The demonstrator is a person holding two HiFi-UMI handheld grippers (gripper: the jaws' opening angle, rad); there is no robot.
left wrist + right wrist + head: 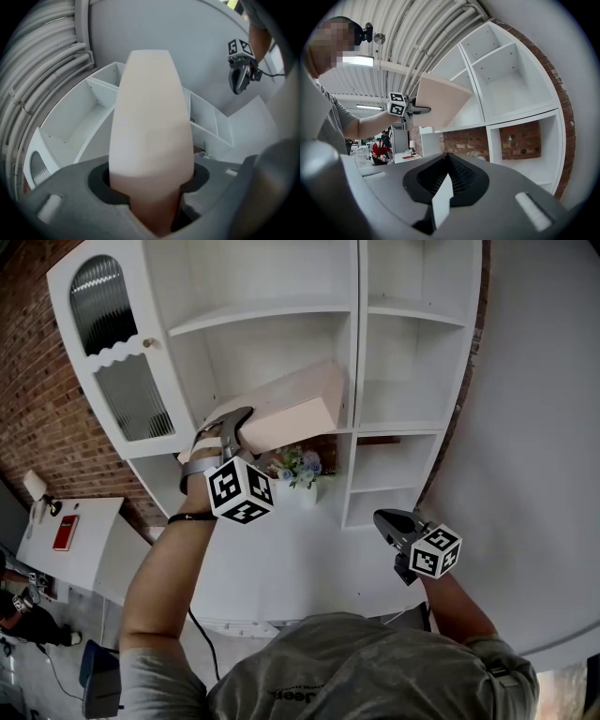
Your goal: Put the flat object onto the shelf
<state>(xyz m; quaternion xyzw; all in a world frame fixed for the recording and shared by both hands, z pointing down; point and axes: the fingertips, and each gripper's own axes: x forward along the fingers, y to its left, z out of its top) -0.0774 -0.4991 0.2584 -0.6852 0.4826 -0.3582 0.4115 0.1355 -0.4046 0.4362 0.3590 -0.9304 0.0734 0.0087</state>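
Note:
The flat object [286, 409] is a pale pink-beige slab, held up in front of the white shelf unit [356, 418] at its middle compartments. My left gripper [230, 427] is shut on the slab's near end, and the slab [152, 122] runs away from the jaws toward the shelves. The right gripper view shows the slab [438, 101] tilted in front of the shelf's left column, with the left gripper [412, 110] behind it. My right gripper [386, 519] hangs lower at the right, away from the slab, with its jaws together and nothing held.
A small bunch of flowers [298, 465] stands in a low compartment just under the slab. A glazed cabinet door [122, 362] stands open at the shelf's left. A brick wall [37, 409] lies behind. A white desk [75, 540] with a red item is at the lower left.

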